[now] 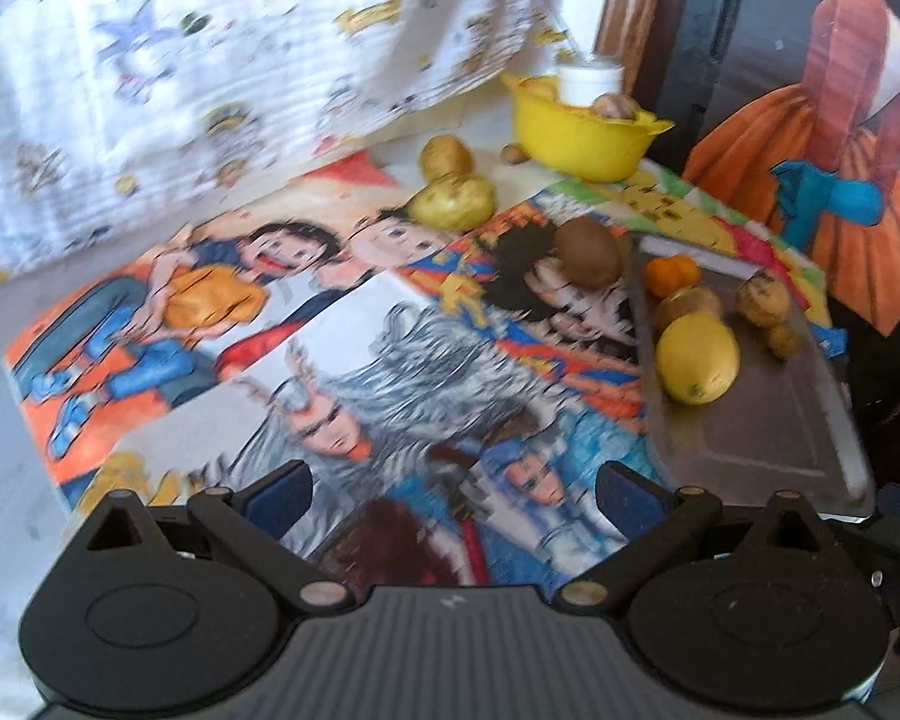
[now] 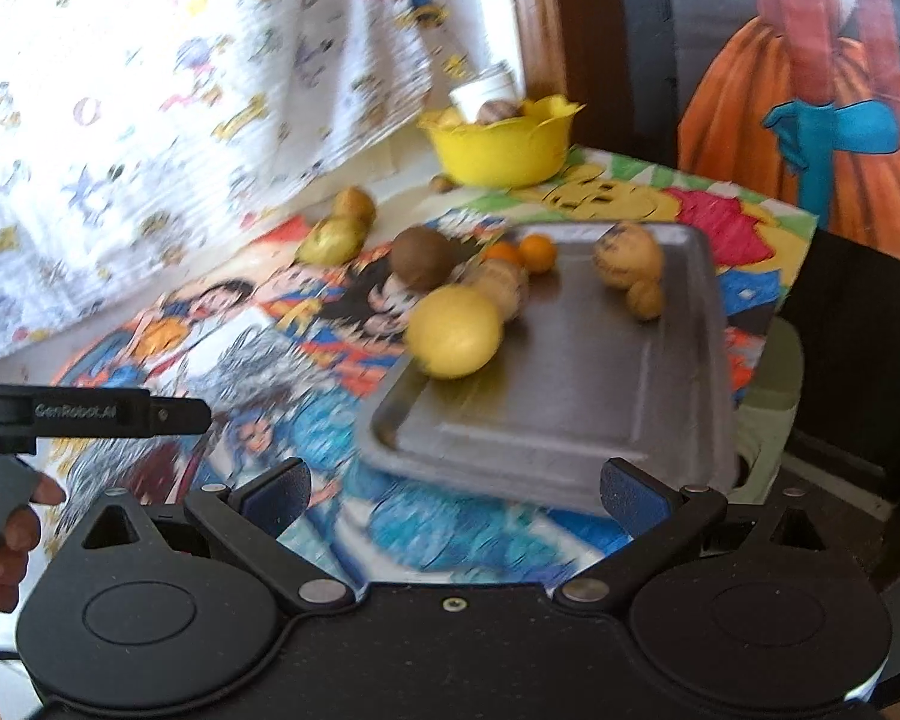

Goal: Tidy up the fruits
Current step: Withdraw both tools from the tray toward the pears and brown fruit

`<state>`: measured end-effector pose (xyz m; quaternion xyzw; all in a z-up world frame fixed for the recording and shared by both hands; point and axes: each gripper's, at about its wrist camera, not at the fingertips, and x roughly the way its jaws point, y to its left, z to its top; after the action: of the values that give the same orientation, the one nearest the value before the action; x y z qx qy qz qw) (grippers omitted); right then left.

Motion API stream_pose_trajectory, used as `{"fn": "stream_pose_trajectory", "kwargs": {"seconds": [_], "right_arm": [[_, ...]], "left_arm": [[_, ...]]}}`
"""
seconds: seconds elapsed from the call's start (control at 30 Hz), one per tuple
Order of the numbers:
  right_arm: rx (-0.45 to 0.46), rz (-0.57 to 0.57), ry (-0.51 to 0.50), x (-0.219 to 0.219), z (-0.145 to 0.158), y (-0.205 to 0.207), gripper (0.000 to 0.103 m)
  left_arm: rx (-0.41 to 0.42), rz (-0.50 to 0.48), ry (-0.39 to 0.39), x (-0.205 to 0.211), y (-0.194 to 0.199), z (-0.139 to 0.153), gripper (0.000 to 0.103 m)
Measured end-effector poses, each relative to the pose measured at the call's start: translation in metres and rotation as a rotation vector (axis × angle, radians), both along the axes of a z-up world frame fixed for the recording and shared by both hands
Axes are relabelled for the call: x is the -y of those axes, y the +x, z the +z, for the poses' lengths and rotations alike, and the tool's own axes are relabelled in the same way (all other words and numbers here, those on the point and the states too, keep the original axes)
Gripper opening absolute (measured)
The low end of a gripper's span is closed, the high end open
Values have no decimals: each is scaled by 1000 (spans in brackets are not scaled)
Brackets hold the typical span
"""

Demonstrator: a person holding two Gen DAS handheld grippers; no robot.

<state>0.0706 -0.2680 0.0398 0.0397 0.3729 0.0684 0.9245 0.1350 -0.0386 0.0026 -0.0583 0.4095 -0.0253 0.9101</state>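
Note:
A metal tray [image 1: 768, 432] [image 2: 570, 396] lies on the right of the cartoon mat and holds a lemon [image 1: 697, 358] [image 2: 453, 331], two small oranges [image 1: 669, 273] [image 2: 537, 252] and several potatoes [image 1: 763, 300] [image 2: 627, 255]. A kiwi [image 1: 589, 252] [image 2: 421, 258] lies on the mat beside the tray. Two potatoes [image 1: 453, 199] [image 2: 333, 238] lie further back. A yellow bowl [image 1: 582, 135] [image 2: 501, 147] holds more produce. My left gripper [image 1: 453, 489] is open and empty above the mat. My right gripper [image 2: 453, 489] is open and empty at the tray's near edge.
A white jar [image 1: 588, 79] [image 2: 487, 90] stands in or behind the bowl. A patterned white cloth [image 1: 210, 72] [image 2: 150, 90] hangs at the back left. A small potato [image 1: 513, 153] lies by the bowl. The left gripper's body [image 2: 90, 414] and a hand show at the left.

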Motion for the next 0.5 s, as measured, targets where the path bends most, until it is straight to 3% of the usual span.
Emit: {"fn": "stream_pose_trajectory", "kwargs": {"seconds": [0.5], "right_arm": [[-44,142,-55,-39,-9,5,102]], "left_arm": [[-22,111,42,-43,0,1,103]]}}
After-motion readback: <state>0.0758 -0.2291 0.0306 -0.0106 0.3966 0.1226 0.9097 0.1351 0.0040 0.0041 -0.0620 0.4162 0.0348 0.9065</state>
